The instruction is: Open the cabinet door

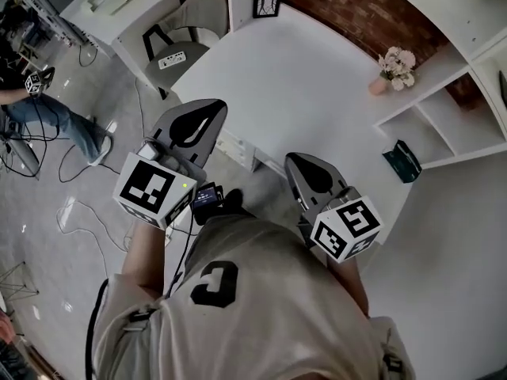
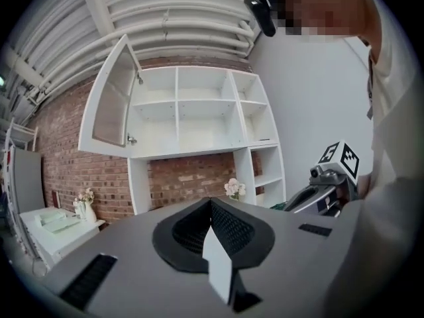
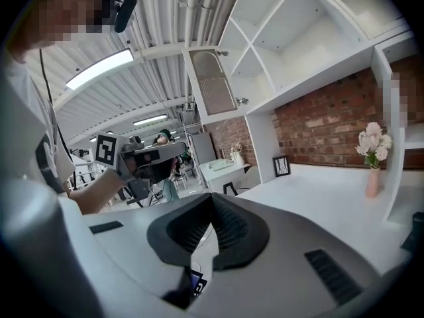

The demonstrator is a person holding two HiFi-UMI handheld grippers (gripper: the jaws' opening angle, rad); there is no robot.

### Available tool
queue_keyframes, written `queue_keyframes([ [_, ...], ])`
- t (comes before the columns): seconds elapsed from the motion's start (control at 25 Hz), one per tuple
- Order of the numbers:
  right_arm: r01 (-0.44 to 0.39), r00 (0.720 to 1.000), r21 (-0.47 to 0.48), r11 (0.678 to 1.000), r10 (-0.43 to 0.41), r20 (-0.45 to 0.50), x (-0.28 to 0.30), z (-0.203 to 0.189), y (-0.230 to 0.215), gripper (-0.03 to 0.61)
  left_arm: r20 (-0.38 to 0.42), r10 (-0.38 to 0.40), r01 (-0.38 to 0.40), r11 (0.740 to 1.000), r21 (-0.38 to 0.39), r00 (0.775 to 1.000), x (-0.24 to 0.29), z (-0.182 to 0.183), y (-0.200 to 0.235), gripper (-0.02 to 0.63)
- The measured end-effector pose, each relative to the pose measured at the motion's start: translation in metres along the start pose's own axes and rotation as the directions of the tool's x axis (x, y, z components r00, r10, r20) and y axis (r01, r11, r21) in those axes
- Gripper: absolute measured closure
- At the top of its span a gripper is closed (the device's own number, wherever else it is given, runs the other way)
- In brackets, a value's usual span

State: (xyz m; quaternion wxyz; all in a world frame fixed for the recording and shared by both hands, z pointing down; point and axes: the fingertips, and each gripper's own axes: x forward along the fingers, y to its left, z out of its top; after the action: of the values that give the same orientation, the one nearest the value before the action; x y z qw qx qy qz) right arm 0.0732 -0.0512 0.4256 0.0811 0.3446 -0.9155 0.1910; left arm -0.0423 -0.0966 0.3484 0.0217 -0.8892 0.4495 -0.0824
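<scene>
Above the white desk's (image 1: 301,93) front edge, left gripper (image 2: 211,201) and right gripper (image 3: 212,197) hang side by side, jaws together, empty. Cabinet door (image 2: 111,98) stands open at the shelving's (image 2: 199,152) upper left, well apart.

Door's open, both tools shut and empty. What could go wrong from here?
1. The open door juts out up high; reaching up might clip it.
2. The vase stands near the far edge of the desk; a sweep there might tip it.
3. Cables lie on the floor at the left: a trip hazard.
</scene>
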Motion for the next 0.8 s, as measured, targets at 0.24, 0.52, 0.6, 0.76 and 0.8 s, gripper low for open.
queue_keyframes([
  [0.24, 0.007, 1.000, -0.003, 1.000, -0.007, 0.018, -0.032, -0.013, 0.009, 0.556, -0.009, -0.079, 0.079, 0.996, 0.045, 0.997, -0.004, 0.005, -0.045, 0.597],
  [0.52, -0.017, 1.000, 0.031, 0.999, 0.018, -0.021, -0.063, -0.034, 0.024, 0.555, -0.063, -0.055, 0.056, 0.998, 0.008, 0.997, -0.027, -0.009, -0.079, 0.597],
  [0.6, -0.033, 0.999, 0.036, 0.999, 0.034, -0.039, -0.067, -0.042, 0.030, 0.557, -0.081, -0.044, 0.044, 0.999, -0.003, 0.996, -0.036, -0.014, -0.085, 0.597],
  [0.76, -0.043, 0.997, -0.012, 0.999, 0.042, -0.059, -0.074, -0.046, 0.039, 0.557, -0.098, -0.034, 0.032, 0.999, -0.017, 0.995, -0.049, -0.018, -0.093, 0.597],
  [0.8, -0.034, 0.998, -0.013, 0.999, 0.034, -0.059, -0.075, -0.045, 0.040, 0.556, -0.096, -0.033, 0.032, 0.999, -0.020, 0.995, -0.050, -0.018, -0.093, 0.597],
])
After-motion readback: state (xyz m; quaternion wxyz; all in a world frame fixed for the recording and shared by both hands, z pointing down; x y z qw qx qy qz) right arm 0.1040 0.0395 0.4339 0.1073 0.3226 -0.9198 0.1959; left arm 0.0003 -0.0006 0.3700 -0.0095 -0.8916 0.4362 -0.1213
